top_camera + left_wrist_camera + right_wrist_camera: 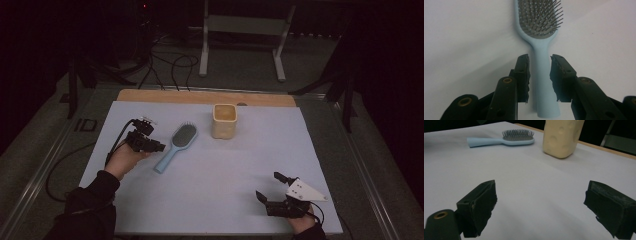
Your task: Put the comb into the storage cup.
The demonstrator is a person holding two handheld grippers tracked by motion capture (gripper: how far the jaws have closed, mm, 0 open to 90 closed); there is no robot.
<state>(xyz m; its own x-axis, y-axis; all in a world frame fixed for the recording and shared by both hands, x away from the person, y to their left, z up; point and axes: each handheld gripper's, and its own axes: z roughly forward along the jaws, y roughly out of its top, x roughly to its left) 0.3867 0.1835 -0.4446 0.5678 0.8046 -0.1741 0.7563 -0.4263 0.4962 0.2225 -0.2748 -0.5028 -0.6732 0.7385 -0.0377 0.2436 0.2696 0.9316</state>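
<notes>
The light-blue hairbrush (pixel 176 145) lay bristles-up on the counter (pixel 210 190), at about nine o'clock from the cream cup (pixel 224 121). The left tongs (pixel 539 72) straddled its handle, pads slightly apart and not pressing on it. The right tongs (pixel 541 207) stood wide apart and empty. The brush looked light, stiff and smooth, likely slippery plastic; the narrow handle below the head seemed the best place to grip.
</notes>
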